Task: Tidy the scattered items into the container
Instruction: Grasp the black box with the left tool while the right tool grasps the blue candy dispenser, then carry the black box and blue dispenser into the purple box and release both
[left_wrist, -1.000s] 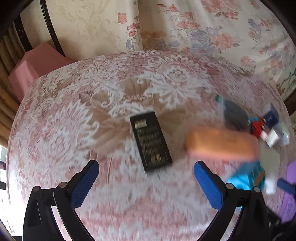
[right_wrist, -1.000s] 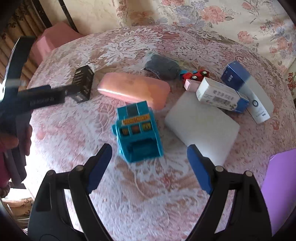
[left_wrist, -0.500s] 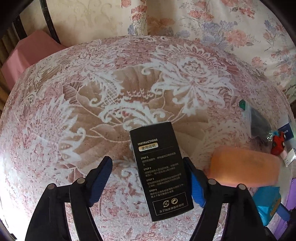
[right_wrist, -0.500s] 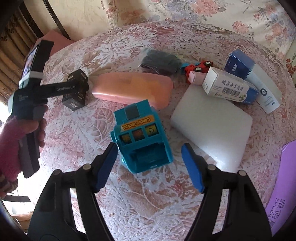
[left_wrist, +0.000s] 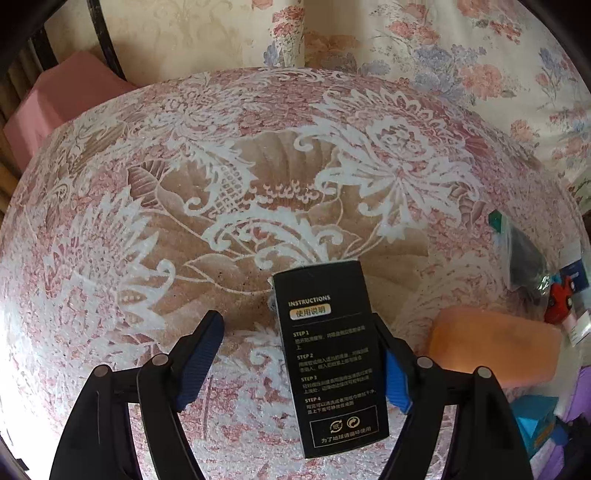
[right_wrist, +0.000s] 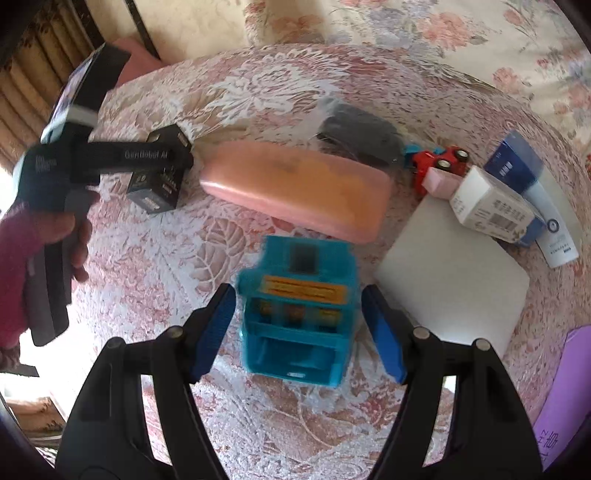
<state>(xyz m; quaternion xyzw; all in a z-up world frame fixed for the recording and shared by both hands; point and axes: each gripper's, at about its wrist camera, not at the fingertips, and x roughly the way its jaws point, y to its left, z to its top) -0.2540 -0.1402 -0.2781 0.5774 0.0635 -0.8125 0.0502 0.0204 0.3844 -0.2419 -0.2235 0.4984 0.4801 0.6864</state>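
Left tongs astride black box, right-pad contact.

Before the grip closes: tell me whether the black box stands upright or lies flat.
Lying flat: the black box rests on the tablecloth, its printed instructions face up.

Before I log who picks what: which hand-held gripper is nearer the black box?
Left. The left hand-held gripper straddles the black box; the right hand-held gripper straddles the teal toy, well away.
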